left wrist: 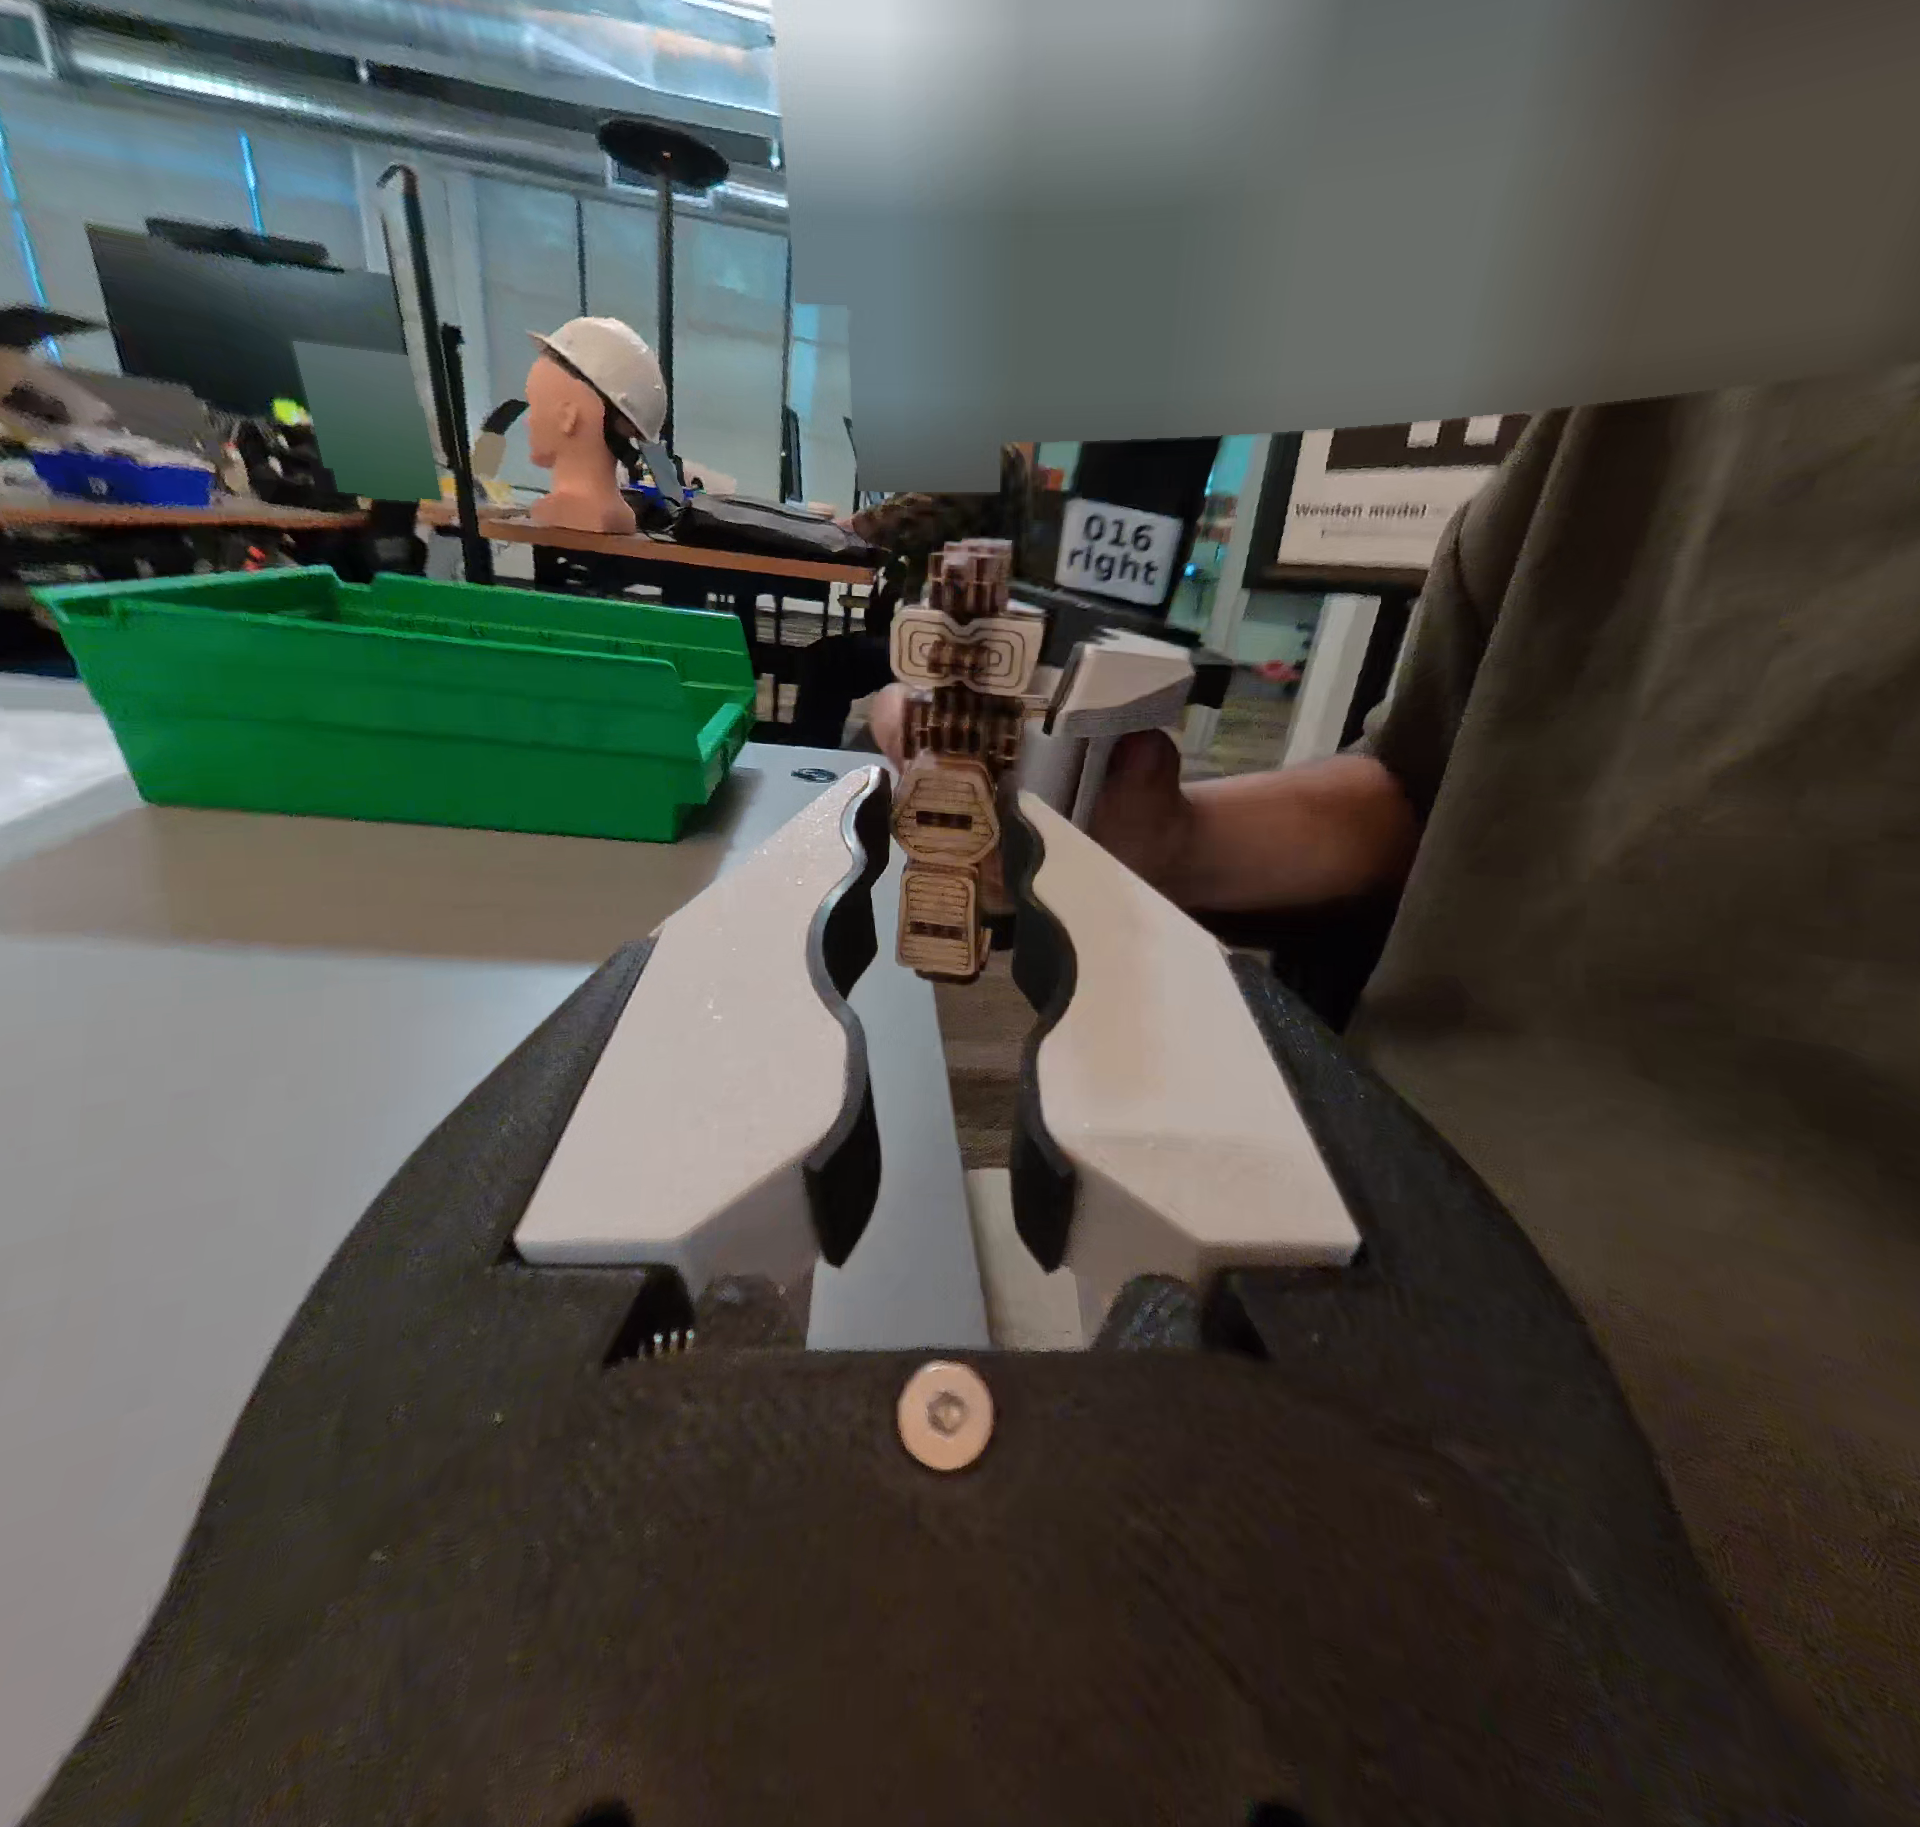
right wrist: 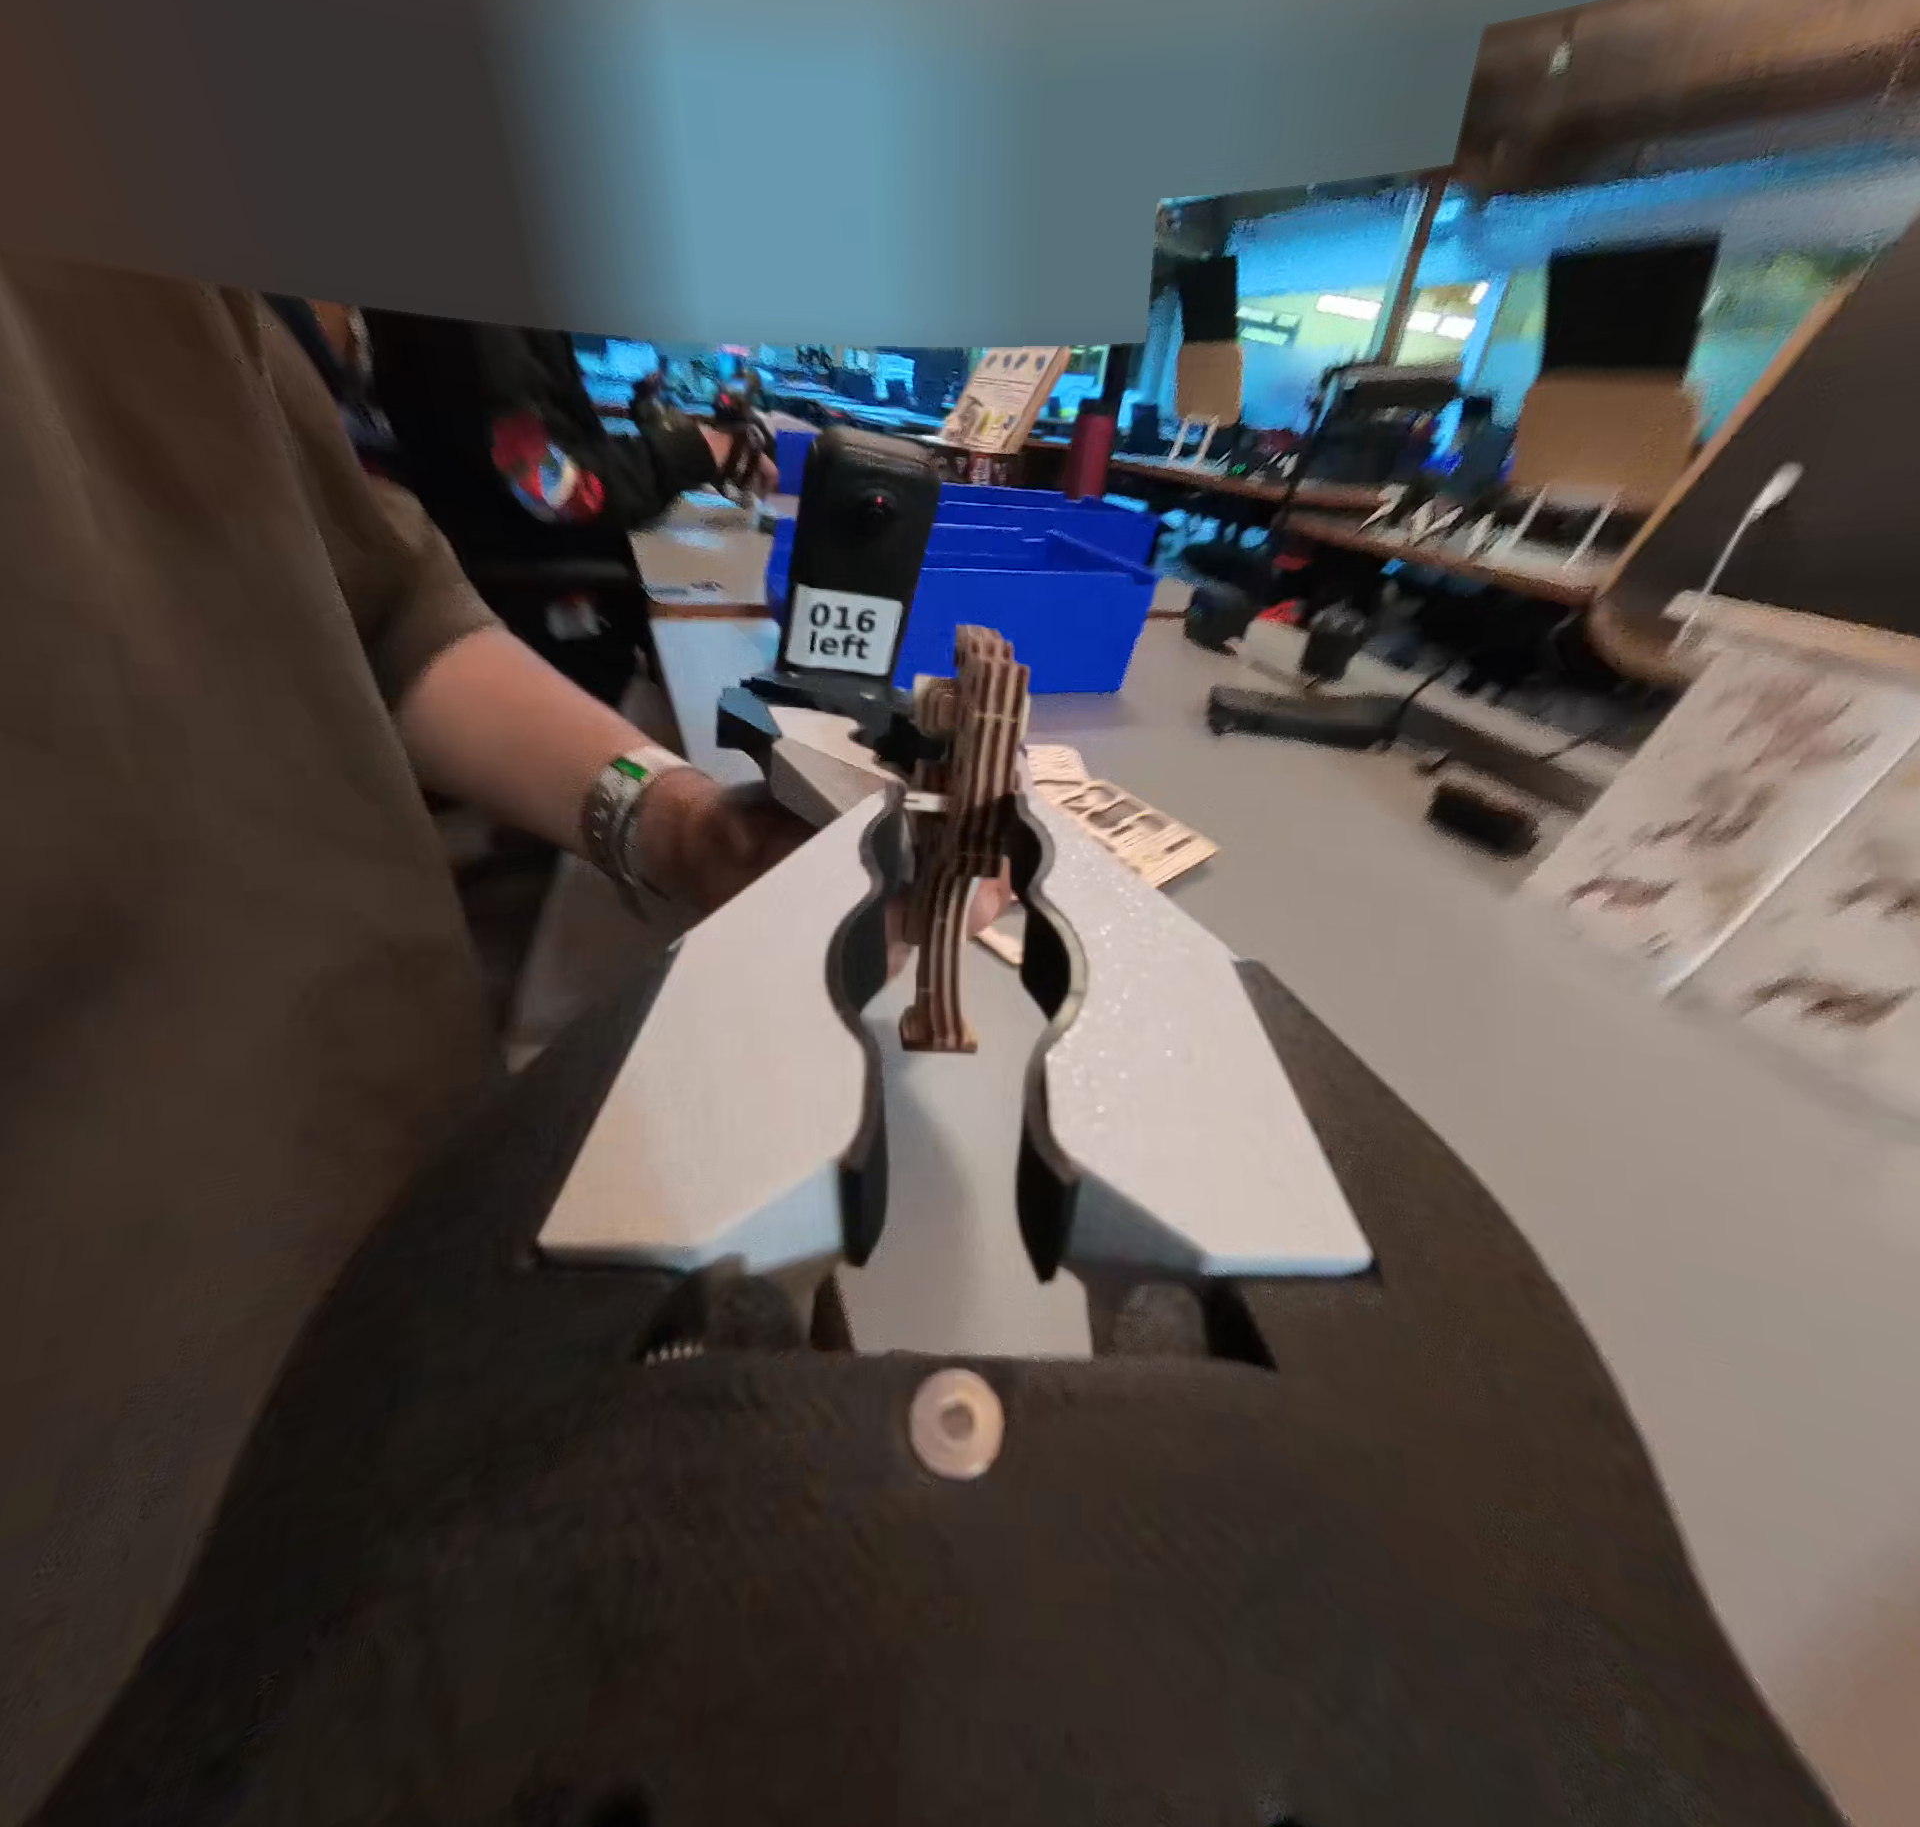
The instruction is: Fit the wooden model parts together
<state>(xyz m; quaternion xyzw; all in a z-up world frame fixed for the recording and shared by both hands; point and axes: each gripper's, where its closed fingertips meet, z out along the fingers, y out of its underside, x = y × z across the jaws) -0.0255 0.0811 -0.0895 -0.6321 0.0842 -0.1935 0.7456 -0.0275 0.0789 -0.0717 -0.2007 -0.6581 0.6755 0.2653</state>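
A layered wooden model (left wrist: 943, 821) stands upright in the air between both grippers. In the left wrist view my left gripper (left wrist: 948, 809) is shut on its middle, and engraved flat plates face the camera. The right gripper (left wrist: 1117, 707) shows just behind it, held by a hand. In the right wrist view my right gripper (right wrist: 954, 827) is shut on the same wooden model (right wrist: 961, 842), seen edge-on as stacked curved layers. The left gripper (right wrist: 831, 764) meets the model from the far left, with its camera above it.
A green bin (left wrist: 416, 707) stands on the grey table (left wrist: 208, 1050) to the left. A blue bin (right wrist: 1049, 582) stands at the back. A punched wooden parts sheet (right wrist: 1127, 827) lies on the table (right wrist: 1351, 946) under the model. Printed pages (right wrist: 1766, 842) lie at the right. The person's torso is close. Left and right tips are no more than a few centimetres apart.
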